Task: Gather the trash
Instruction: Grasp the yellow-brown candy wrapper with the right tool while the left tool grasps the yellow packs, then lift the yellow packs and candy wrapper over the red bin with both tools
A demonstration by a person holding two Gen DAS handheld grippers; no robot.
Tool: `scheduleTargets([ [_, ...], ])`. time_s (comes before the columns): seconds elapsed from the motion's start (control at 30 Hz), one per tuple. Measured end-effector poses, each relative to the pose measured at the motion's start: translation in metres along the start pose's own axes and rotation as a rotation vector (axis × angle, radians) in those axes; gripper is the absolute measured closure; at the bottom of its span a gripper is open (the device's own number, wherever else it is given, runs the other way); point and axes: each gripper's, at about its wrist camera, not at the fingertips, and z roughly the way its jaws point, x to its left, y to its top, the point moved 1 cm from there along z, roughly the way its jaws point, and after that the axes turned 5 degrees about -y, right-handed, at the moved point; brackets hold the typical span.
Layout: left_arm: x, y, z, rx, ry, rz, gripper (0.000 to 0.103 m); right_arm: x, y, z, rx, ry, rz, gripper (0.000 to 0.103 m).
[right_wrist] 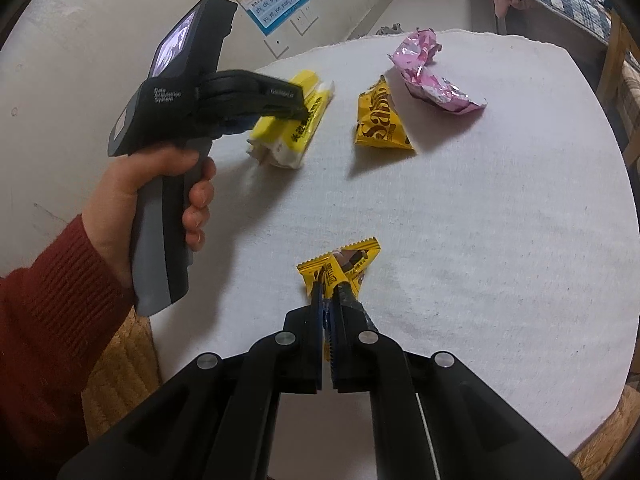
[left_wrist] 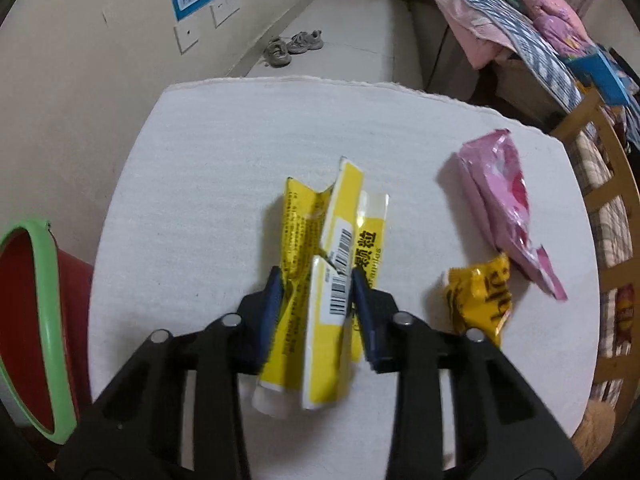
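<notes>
My left gripper [left_wrist: 316, 280] is shut on a bundle of yellow and white sachets [left_wrist: 324, 264], seen also in the right wrist view [right_wrist: 288, 124], held just above the white table [left_wrist: 200, 184]. My right gripper [right_wrist: 330, 288] is shut on a small yellow candy wrapper [right_wrist: 340, 268] at the table's near side. A yellow snack wrapper [left_wrist: 480, 300] [right_wrist: 380, 120] and a crumpled pink wrapper [left_wrist: 504, 204] [right_wrist: 432, 72] lie on the table.
A red bin with a green rim [left_wrist: 32, 320] stands left of the table, below its edge. A wooden chair [left_wrist: 608, 216] and a bed with bedding [left_wrist: 520, 20] are to the right. Shoes [left_wrist: 292, 46] lie on the floor beyond.
</notes>
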Motion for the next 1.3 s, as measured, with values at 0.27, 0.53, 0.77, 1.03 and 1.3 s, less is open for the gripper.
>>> scheduleTargets([
  [0.27,0.005,-0.032,-0.070,-0.133,-0.048,-0.035,0.071,0.009,-0.006,-0.009,-0.018,-0.002,-0.001,0.099],
  [0.53,0.015,-0.066,-0.140,-0.206,-0.025,-0.080,0.071,0.027,0.000,-0.032,-0.090,0.006,-0.025,0.099],
  [0.77,0.023,-0.090,-0.187,-0.269,0.006,-0.090,0.070,0.053,0.006,-0.057,-0.159,0.022,-0.072,0.099],
  [1.03,0.028,-0.105,-0.216,-0.319,0.024,-0.081,0.070,0.077,0.014,-0.074,-0.211,0.023,-0.120,0.099],
  [1.3,0.041,-0.115,-0.229,-0.346,0.043,-0.096,0.070,0.096,0.016,-0.084,-0.241,0.022,-0.150,0.099],
])
